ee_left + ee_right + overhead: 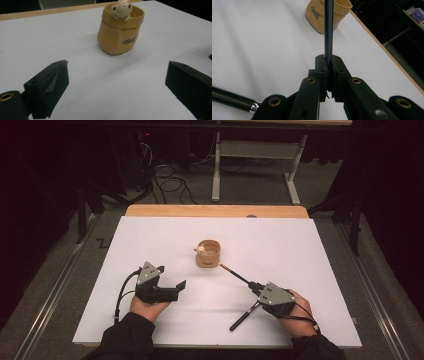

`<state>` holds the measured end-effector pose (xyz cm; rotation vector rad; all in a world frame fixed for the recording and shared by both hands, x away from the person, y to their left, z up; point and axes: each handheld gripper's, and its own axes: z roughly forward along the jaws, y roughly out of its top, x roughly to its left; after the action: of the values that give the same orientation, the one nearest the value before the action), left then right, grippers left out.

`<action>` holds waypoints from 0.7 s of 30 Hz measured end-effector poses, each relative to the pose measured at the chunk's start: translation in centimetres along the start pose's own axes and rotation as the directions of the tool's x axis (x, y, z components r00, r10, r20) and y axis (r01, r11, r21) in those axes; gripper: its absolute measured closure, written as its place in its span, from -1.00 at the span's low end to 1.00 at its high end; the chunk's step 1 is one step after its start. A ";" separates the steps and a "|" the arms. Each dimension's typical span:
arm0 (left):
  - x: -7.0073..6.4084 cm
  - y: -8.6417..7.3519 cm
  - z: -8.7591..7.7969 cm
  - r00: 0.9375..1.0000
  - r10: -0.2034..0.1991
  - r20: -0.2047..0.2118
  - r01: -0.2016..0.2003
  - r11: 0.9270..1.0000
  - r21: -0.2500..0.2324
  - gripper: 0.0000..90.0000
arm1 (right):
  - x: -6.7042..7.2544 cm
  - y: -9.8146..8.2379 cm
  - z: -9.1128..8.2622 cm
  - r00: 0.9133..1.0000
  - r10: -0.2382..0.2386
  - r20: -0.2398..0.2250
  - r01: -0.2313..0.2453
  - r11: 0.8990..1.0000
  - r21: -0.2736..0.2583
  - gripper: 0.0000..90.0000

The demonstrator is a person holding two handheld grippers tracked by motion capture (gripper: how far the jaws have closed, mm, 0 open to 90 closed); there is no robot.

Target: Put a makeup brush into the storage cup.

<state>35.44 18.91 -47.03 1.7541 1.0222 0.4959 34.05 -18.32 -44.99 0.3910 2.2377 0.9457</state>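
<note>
Two grippers are at work; the right gripper [329, 65] is pinching a thin dark brush [235, 273], its tip just short of the tan sack-shaped pot with a small bear figure [208, 253]; insertion is left to do; the left gripper [117, 82] stands spread and empty, pot ahead on the white table [300, 250].

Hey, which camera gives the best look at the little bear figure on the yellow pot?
The left gripper view: the bear figure faces the camera, close and sharp, on the rim of the yellow pot. In the high view it is a tiny pale blob. The right gripper view shows the pot's other side.
</note>
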 end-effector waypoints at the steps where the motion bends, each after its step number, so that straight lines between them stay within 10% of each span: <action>1: -0.1 0.0 0.0 1.000 0.001 0.002 -0.001 1.000 -0.003 -0.93 | -0.1 0.0 0.0 1.000 0.004 -0.001 -0.004 1.000 -0.005 0.92; 11: -0.7 -0.1 0.1 0.999 0.031 0.032 -0.030 0.999 -0.031 -0.99 | -0.5 -0.3 -0.4 0.991 0.136 0.016 -0.135 0.988 -0.069 0.92; 21: -0.8 -0.1 -0.2 0.999 0.038 0.021 -0.036 0.997 -0.067 -0.99 | -1.1 -0.8 -0.8 0.961 0.278 0.011 -0.273 0.951 -0.144 0.92</action>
<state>34.79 18.42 -46.98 1.7183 0.9485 0.5266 34.30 -19.79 -44.66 0.6616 2.1069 1.2258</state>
